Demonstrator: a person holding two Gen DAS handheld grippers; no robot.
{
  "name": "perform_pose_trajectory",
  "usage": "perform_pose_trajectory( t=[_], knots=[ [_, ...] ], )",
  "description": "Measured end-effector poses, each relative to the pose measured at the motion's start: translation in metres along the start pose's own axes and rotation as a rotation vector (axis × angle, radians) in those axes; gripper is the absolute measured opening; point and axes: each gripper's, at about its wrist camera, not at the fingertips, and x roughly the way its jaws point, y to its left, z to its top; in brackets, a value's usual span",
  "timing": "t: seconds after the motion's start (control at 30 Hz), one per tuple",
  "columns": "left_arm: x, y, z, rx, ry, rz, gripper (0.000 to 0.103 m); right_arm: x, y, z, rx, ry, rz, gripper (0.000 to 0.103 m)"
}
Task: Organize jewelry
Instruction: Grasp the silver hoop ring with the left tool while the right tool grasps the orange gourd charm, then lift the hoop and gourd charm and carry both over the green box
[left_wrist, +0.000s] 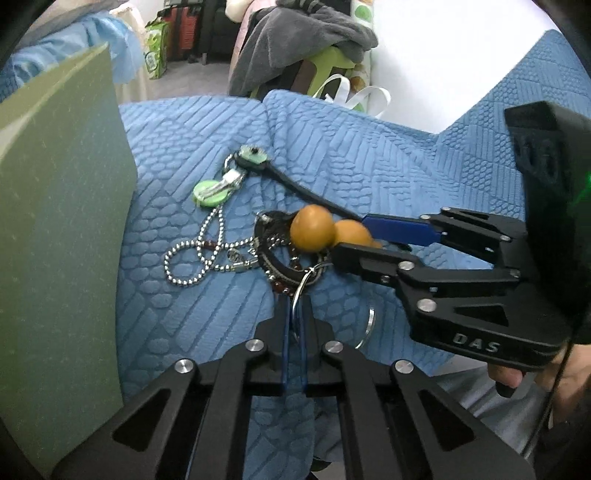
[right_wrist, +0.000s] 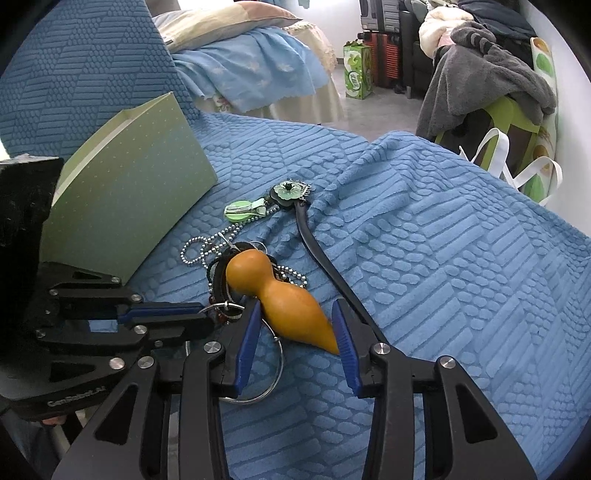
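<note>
A tangle of jewelry lies on the blue quilted cover. It includes an orange gourd pendant, a silver ball chain, a black band, dark red beads and a green disc charm. A green flower piece on a black cord lies behind it. My right gripper has its blue pads on either side of the gourd's narrow end and is shut on it. My left gripper is shut on a small metal ring tied into the tangle. A larger loose ring lies under the gourd.
An open pale green box stands on the cover to the left, close to my left gripper. Past the cover's far edge are a chair piled with grey clothes and a white-handled tote bag. A person's hand holds the right gripper.
</note>
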Motion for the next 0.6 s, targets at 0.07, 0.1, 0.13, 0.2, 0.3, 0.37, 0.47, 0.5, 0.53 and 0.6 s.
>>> perform_pose_trajectory(
  t=[0.07, 0.1, 0.13, 0.2, 0.3, 0.37, 0.47, 0.5, 0.53, 0.6],
  knots=[
    [-0.007, 0.001, 0.0, -0.002, -0.001, -0.008, 0.003, -0.001, -0.001, 0.0, 0.008, -0.002, 0.002, 0.038],
    [-0.011, 0.002, 0.001, -0.007, 0.001, -0.018, 0.003, -0.001, -0.002, 0.001, 0.012, -0.005, 0.004, 0.038],
    [-0.015, 0.002, 0.001, -0.007, -0.001, -0.021, 0.003, -0.002, -0.002, 0.001, 0.018, -0.006, 0.005, 0.038],
    [-0.022, 0.001, 0.003, 0.001, -0.014, -0.018, 0.003, -0.002, -0.003, 0.002, 0.026, -0.005, 0.002, 0.044],
    [-0.033, 0.002, 0.005, -0.006, -0.029, -0.032, 0.003, -0.001, -0.004, 0.003, 0.028, -0.004, -0.003, 0.05],
    [-0.039, 0.002, 0.005, 0.01, -0.036, -0.016, 0.003, 0.0, -0.002, 0.004, 0.02, -0.001, 0.005, 0.05],
    [-0.044, 0.002, 0.005, 0.019, -0.045, -0.002, 0.003, 0.003, 0.002, 0.005, -0.003, 0.001, 0.001, 0.05],
    [-0.046, 0.003, 0.005, 0.017, -0.047, -0.001, 0.003, 0.004, 0.003, 0.005, -0.01, 0.004, -0.003, 0.05],
    [-0.047, 0.004, 0.005, 0.016, -0.05, 0.0, 0.003, 0.005, 0.004, 0.006, -0.013, 0.005, -0.005, 0.05],
    [-0.049, 0.007, 0.004, 0.009, -0.052, -0.001, 0.003, 0.009, 0.007, 0.005, -0.024, 0.013, -0.008, 0.047]
  ],
)
